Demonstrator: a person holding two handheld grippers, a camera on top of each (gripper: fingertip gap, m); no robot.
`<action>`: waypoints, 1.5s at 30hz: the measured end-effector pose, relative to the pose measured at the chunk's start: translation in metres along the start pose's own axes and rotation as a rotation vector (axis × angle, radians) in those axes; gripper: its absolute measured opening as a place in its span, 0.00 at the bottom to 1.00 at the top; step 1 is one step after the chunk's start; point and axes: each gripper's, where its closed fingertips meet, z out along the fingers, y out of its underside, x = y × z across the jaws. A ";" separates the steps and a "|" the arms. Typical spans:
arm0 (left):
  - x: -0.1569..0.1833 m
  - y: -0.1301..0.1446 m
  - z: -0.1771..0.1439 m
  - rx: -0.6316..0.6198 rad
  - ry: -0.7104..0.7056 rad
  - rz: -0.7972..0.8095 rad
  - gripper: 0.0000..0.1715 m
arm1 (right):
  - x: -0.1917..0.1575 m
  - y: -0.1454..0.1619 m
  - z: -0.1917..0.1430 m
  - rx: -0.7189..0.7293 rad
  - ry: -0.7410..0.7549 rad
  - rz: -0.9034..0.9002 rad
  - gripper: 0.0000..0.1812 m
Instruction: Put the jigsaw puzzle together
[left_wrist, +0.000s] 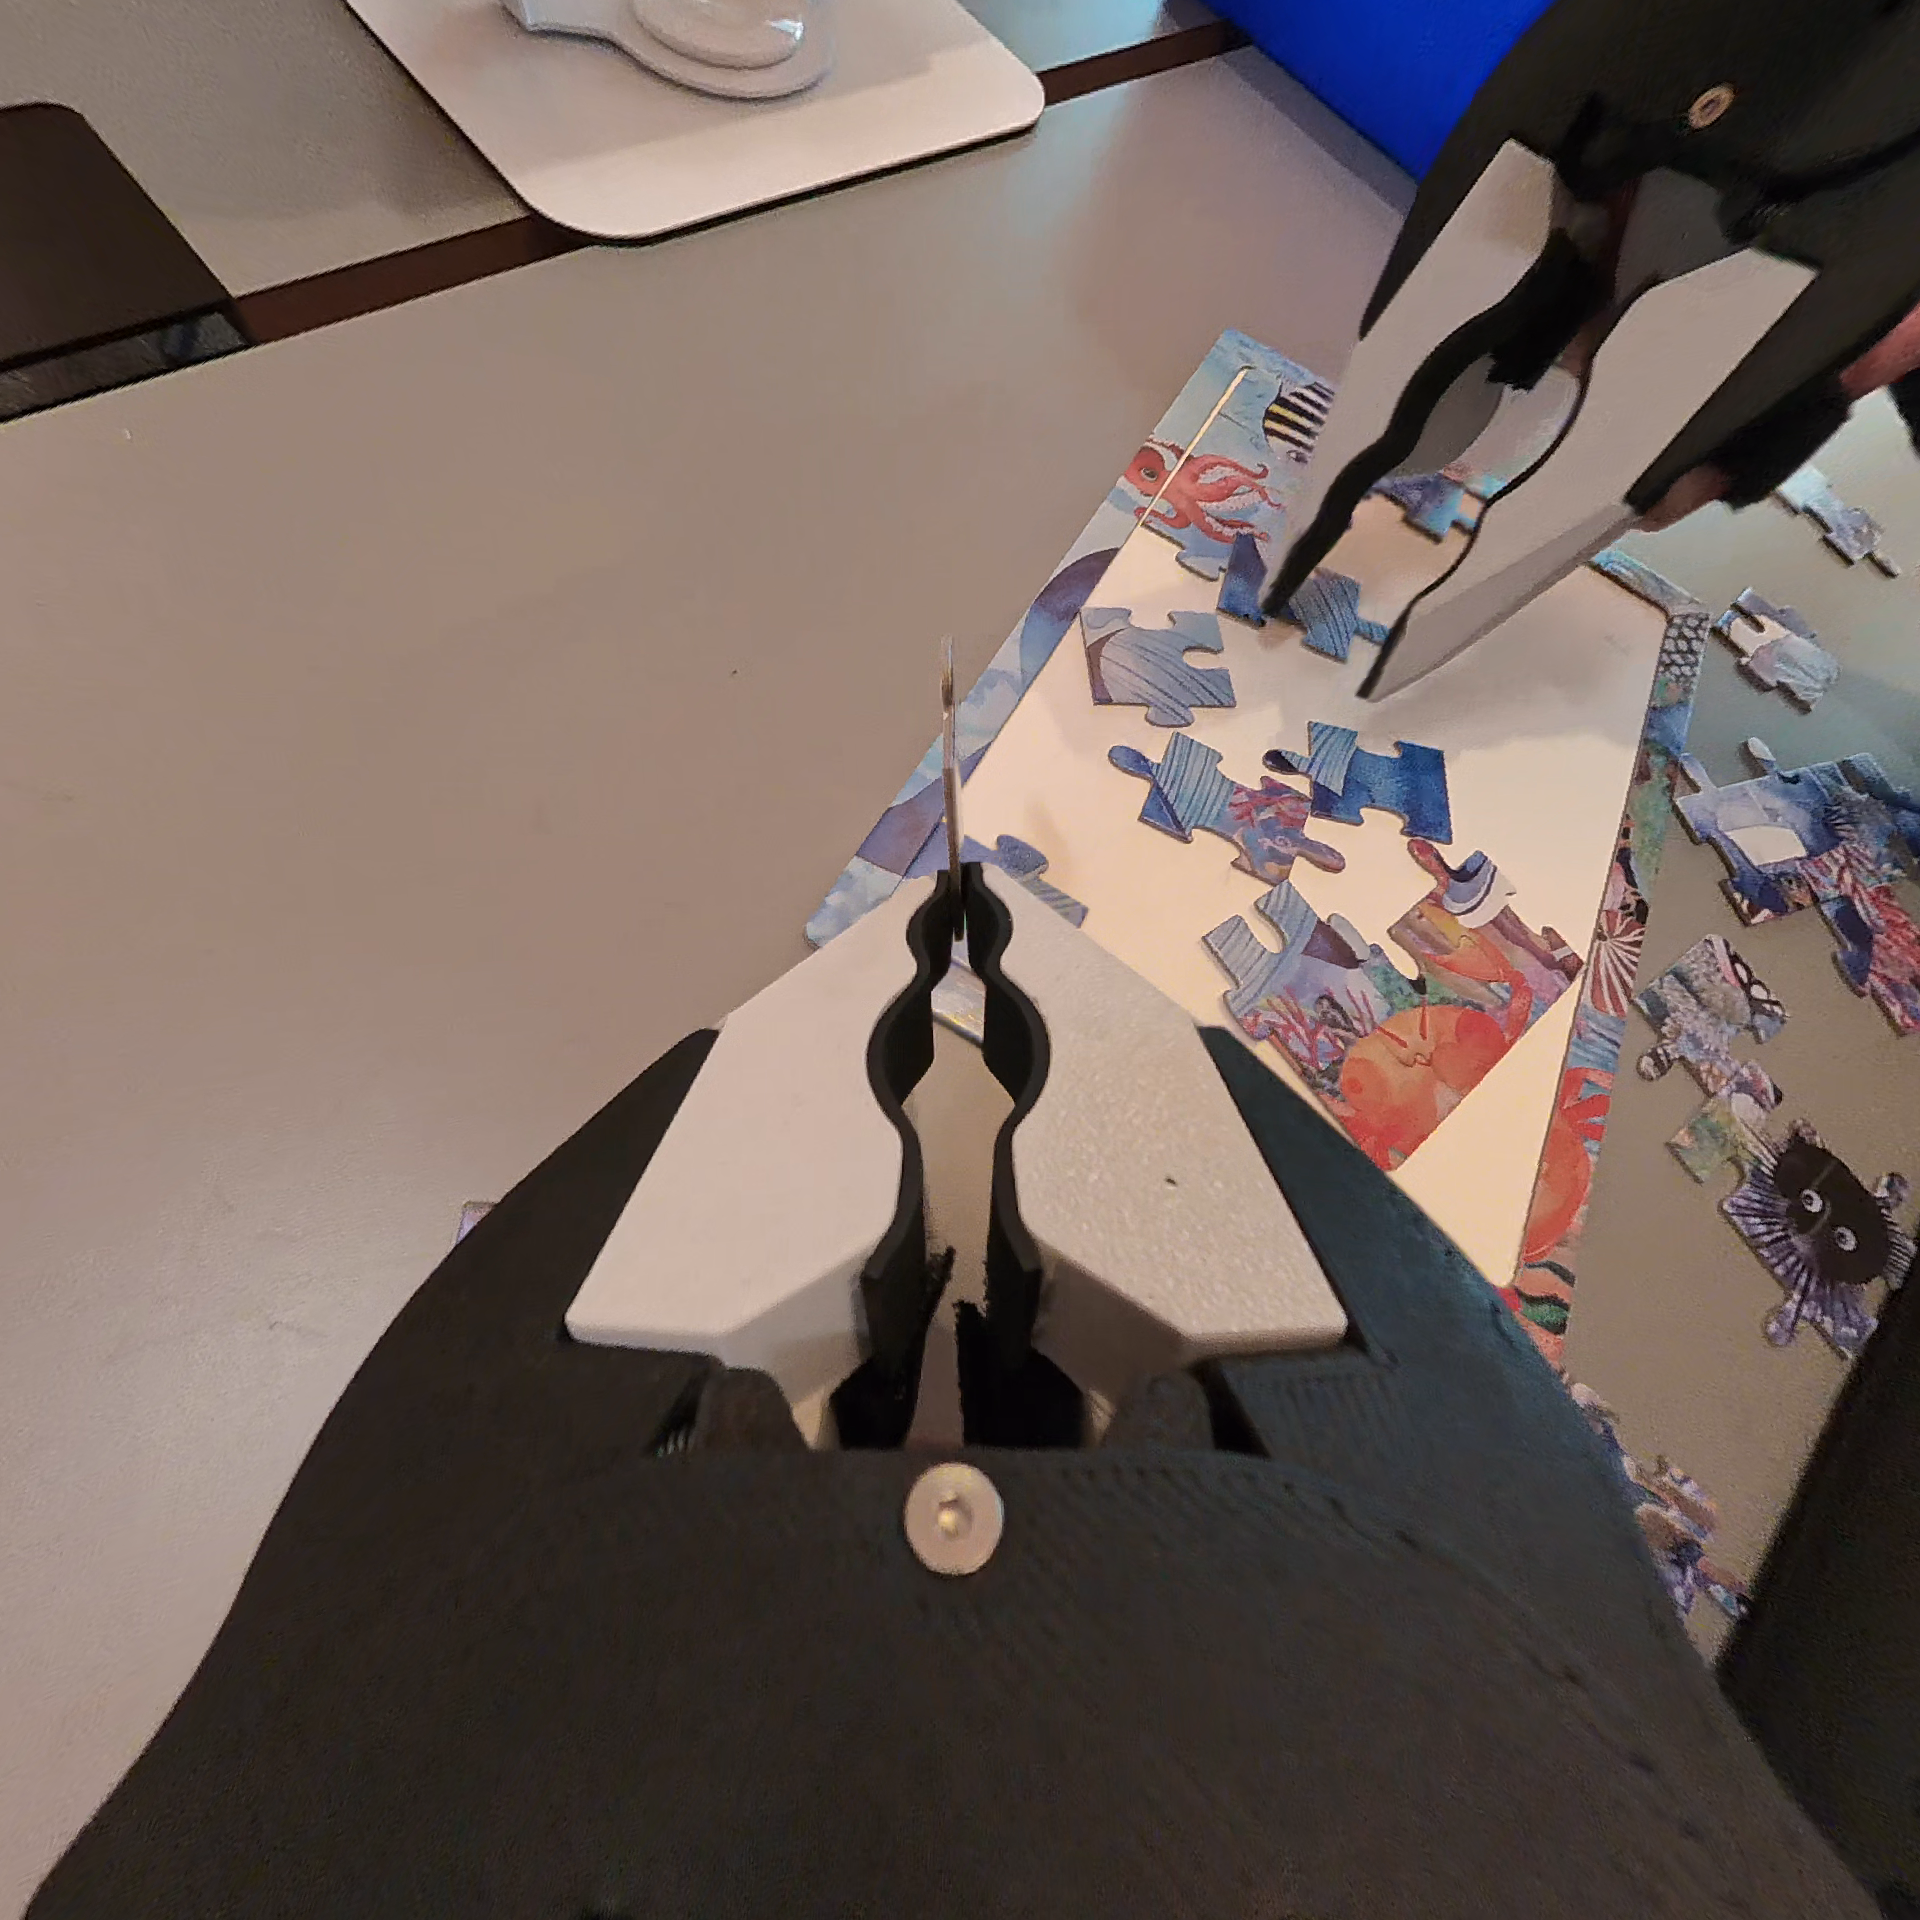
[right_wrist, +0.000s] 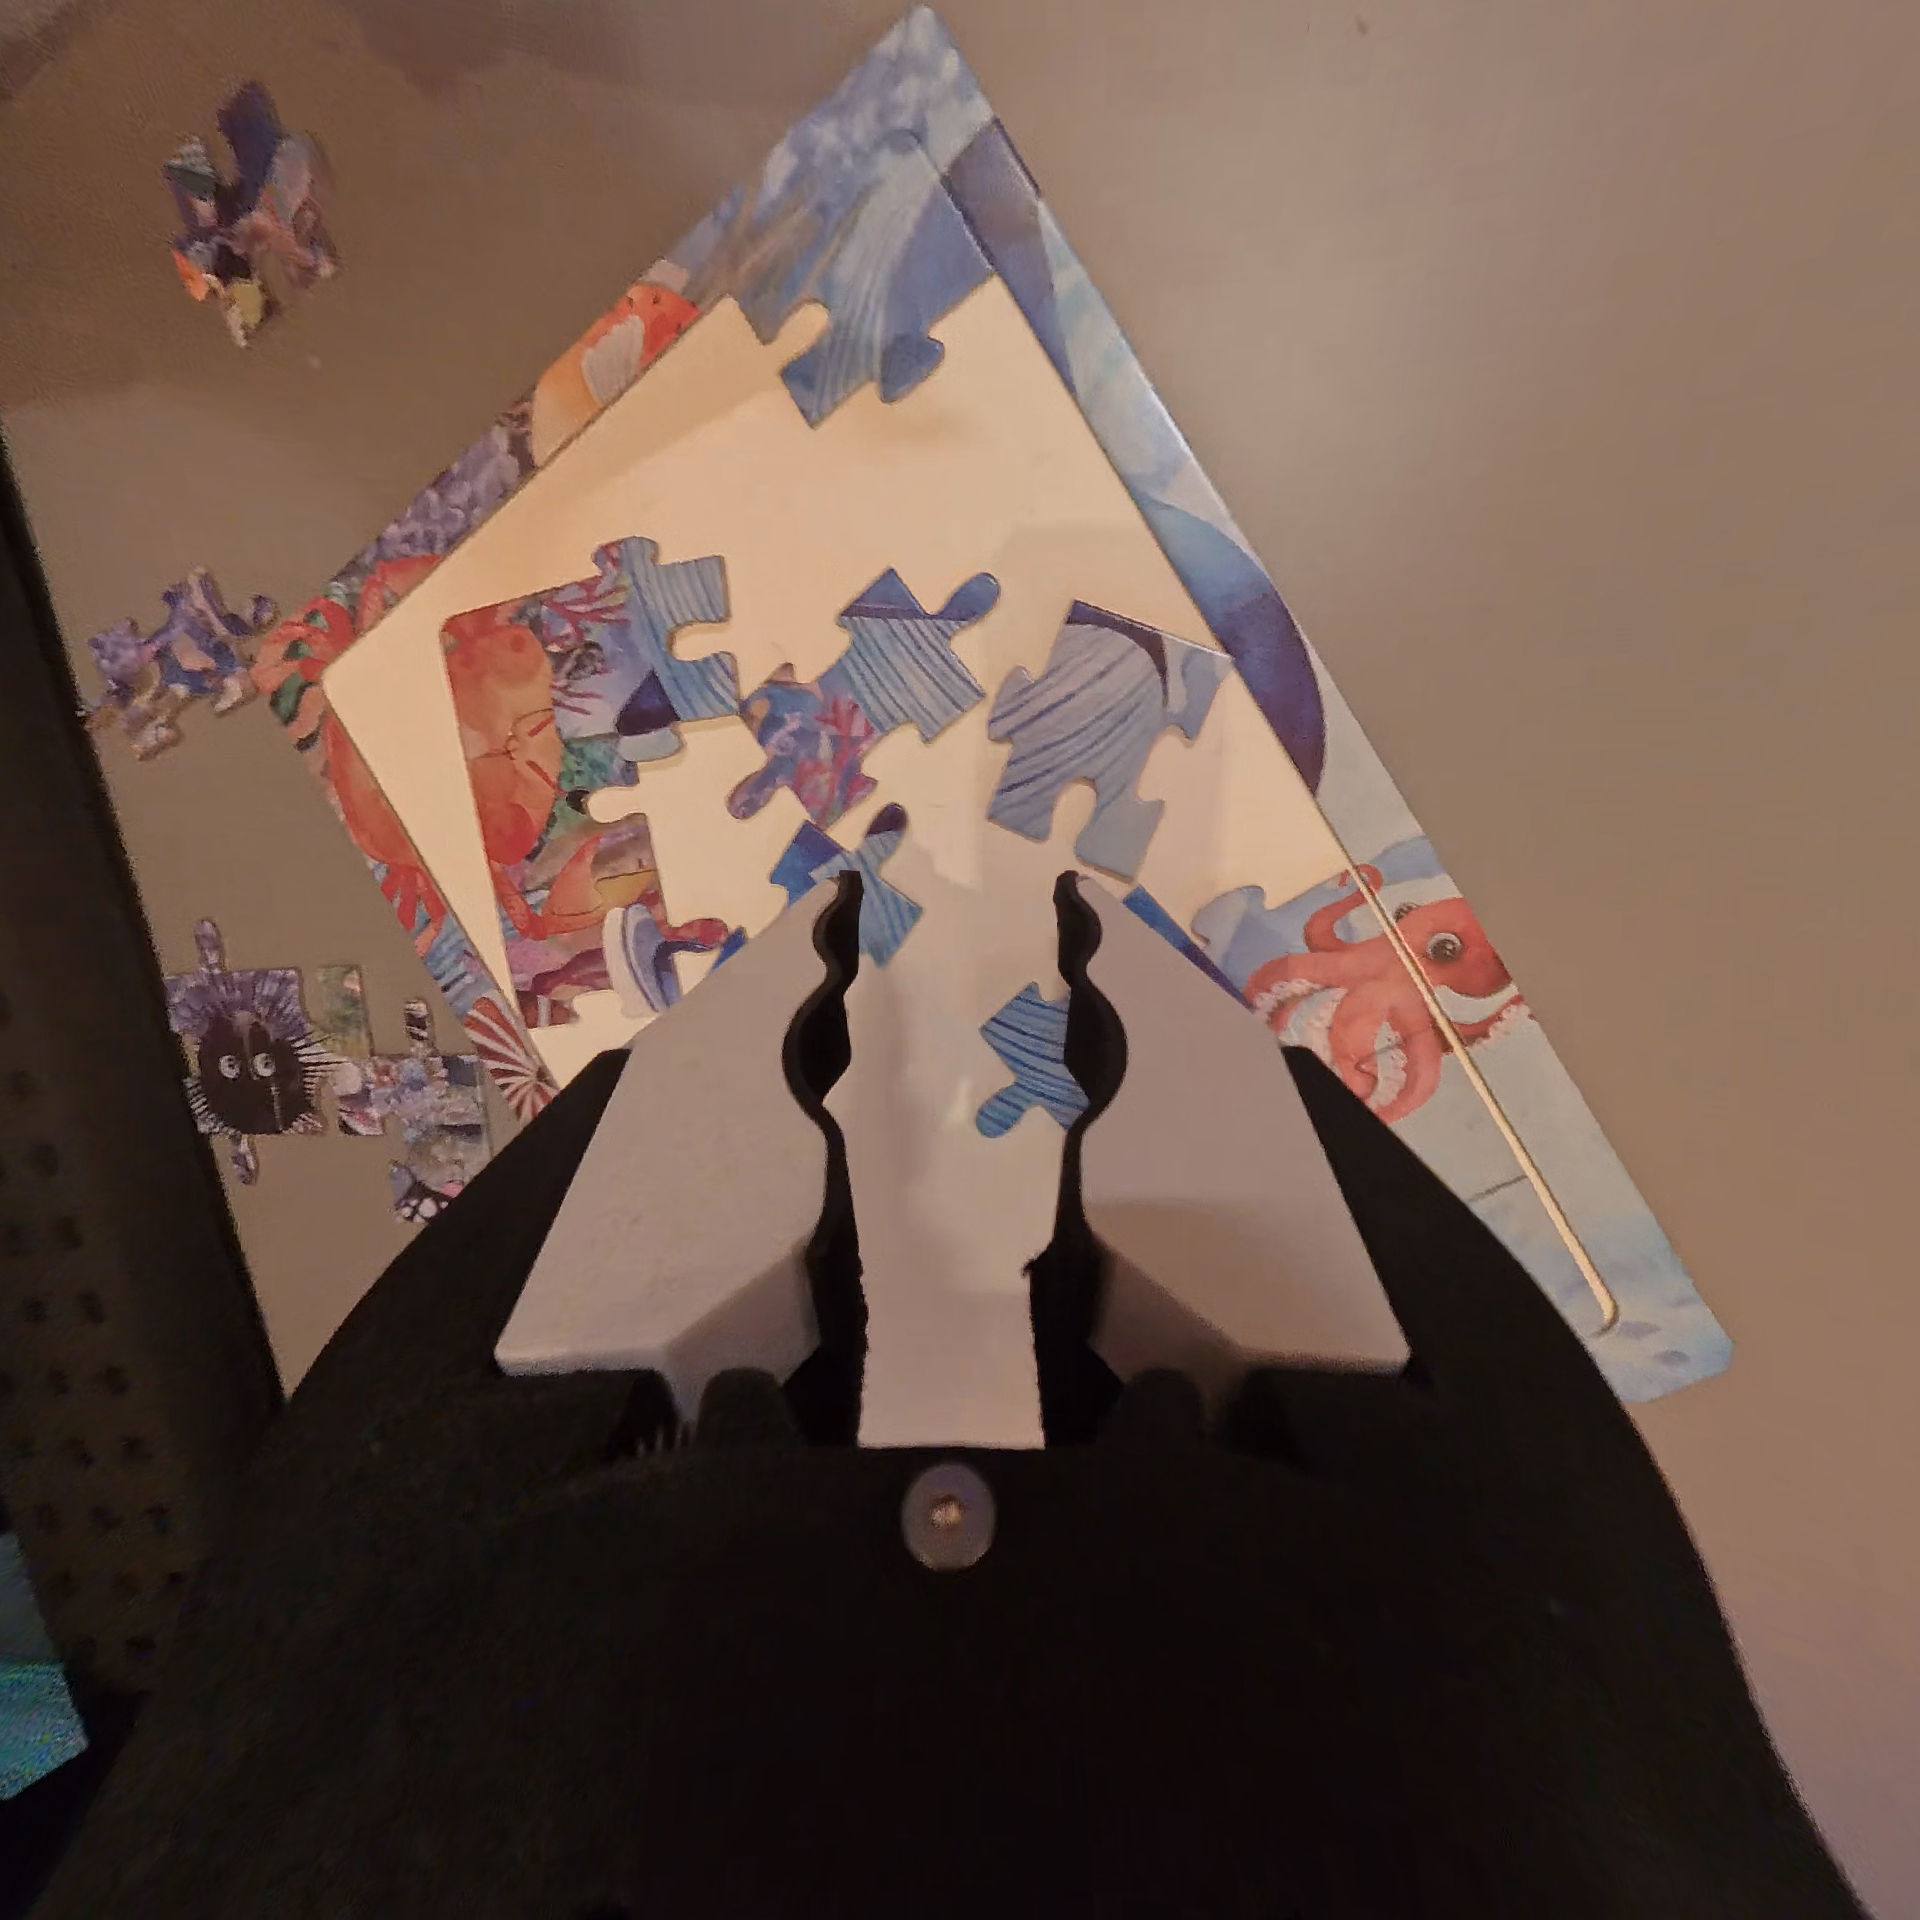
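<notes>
Puzzle tray (right_wrist: 1195, 499) lies on grey table (left_wrist: 416, 727) beside white mat (left_wrist: 831, 135).

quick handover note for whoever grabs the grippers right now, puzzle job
Left gripper: shut on a puzzle piece, held edge-on above the table beside the puzzle tray.
Right gripper: open, tips down over a blue striped piece inside the tray.
Done: crab corner cluster joined; several pieces lie loose in the tray.
Left: most of the tray is bare; more pieces, including the sea urchin piece, wait outside on the table.
</notes>
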 end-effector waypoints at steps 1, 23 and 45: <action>0.000 0.002 0.001 -0.007 0.000 0.001 0.00 | -0.007 -0.004 0.000 0.014 -0.028 -0.013 0.20; 0.000 0.013 0.008 -0.047 0.010 0.005 0.00 | -0.030 0.007 0.019 -0.132 -0.063 -0.107 0.16; 0.000 0.016 0.010 -0.058 0.018 0.004 0.00 | -0.012 0.027 0.000 -0.224 0.036 -0.077 0.10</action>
